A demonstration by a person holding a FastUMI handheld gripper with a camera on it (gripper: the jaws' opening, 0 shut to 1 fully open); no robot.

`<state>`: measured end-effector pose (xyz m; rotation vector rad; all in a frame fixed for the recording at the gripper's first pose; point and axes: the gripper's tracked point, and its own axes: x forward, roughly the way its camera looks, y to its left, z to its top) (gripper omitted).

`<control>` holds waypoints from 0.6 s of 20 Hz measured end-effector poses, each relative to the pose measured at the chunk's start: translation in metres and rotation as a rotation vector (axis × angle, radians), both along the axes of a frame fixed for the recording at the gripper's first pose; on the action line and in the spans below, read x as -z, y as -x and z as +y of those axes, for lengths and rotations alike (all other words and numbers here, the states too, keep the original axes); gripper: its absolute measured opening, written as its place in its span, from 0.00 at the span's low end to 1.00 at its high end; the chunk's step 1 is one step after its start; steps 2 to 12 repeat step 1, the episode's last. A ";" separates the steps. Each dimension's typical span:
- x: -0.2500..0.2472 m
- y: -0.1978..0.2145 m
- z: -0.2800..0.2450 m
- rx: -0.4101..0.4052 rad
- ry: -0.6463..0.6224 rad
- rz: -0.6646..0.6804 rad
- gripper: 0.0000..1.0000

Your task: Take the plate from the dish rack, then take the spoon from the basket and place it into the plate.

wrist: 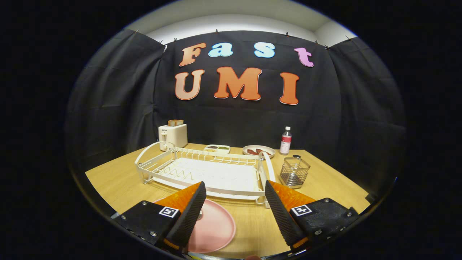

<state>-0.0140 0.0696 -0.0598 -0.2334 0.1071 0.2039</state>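
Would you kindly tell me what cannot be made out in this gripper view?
- Pink plate: near side hidden behind the open gripper's left finger.
- Wire basket: spoon too small to tell.
- Far dishes: contents too small.
- Bottle: label unreadable.

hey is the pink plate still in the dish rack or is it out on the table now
Out. The pink plate lies flat on the table, in front of the dish rack, under the left finger of the gripper, whose jaws are open.
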 end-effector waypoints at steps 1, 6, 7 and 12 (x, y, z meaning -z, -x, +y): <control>-0.009 -0.003 -0.007 0.009 -0.002 -0.008 0.97; -0.009 -0.003 -0.007 0.009 -0.002 -0.008 0.97; -0.009 -0.003 -0.007 0.009 -0.002 -0.008 0.97; -0.009 -0.003 -0.007 0.009 -0.002 -0.008 0.97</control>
